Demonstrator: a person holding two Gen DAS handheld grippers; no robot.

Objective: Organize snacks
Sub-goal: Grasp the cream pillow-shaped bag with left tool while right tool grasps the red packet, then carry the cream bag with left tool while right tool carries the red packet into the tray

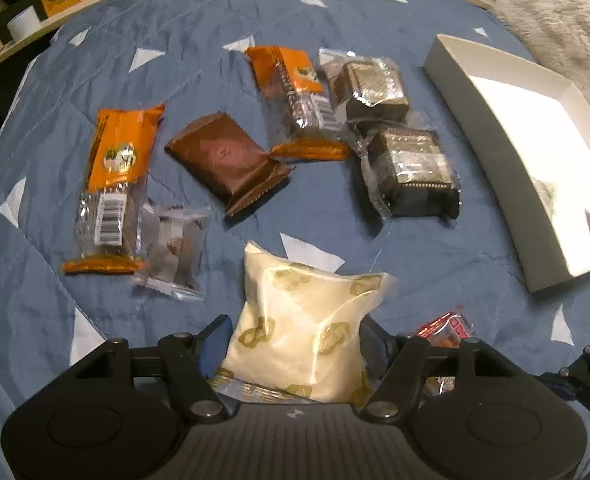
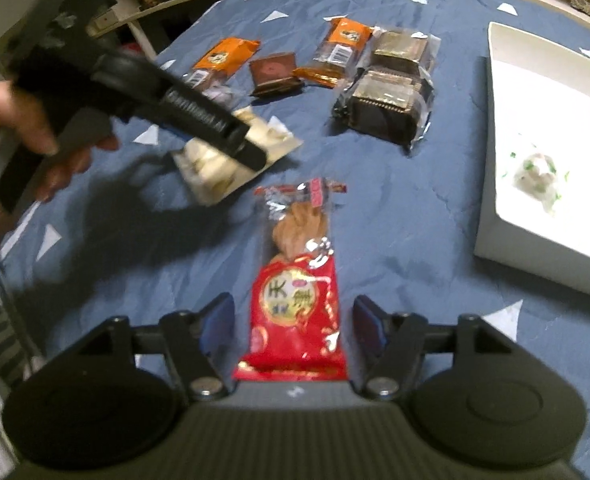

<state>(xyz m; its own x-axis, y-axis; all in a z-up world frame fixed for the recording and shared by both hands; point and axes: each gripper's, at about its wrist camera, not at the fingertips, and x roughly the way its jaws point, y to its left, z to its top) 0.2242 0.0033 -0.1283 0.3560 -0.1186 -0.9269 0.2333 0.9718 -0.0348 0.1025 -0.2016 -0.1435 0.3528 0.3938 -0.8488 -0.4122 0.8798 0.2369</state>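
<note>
Two grippers work over a blue quilt (image 1: 75, 92) with snacks spread on it. A white box (image 1: 491, 128) sits at the right edge, and one small snack already lies inside.

At the left gripper (image 1: 295, 344), the cream bag (image 1: 307, 320) fills the gap between the jaws. Both pads seem to press its sides, so I think it is held. It looks puffy and soft, like a little pillow. It is likely light. Squeezing hard could crush what is inside, so a gentle pinch across the middle is best.

At the right gripper (image 2: 295, 320), the jaws stand half open. The red pack (image 2: 299, 308) lies flat on the quilt between them, with a gap on each side. Nothing is gripped yet. The wrap is shiny, so it may slip. Its far end is clear and shows a thin, crisp snack that may snap. The red end looks safer to pinch, across its narrow width.

Other snacks wait farther away: two orange packs, a brown pack (image 1: 227, 160) and two dark packs in clear wrap.
</note>
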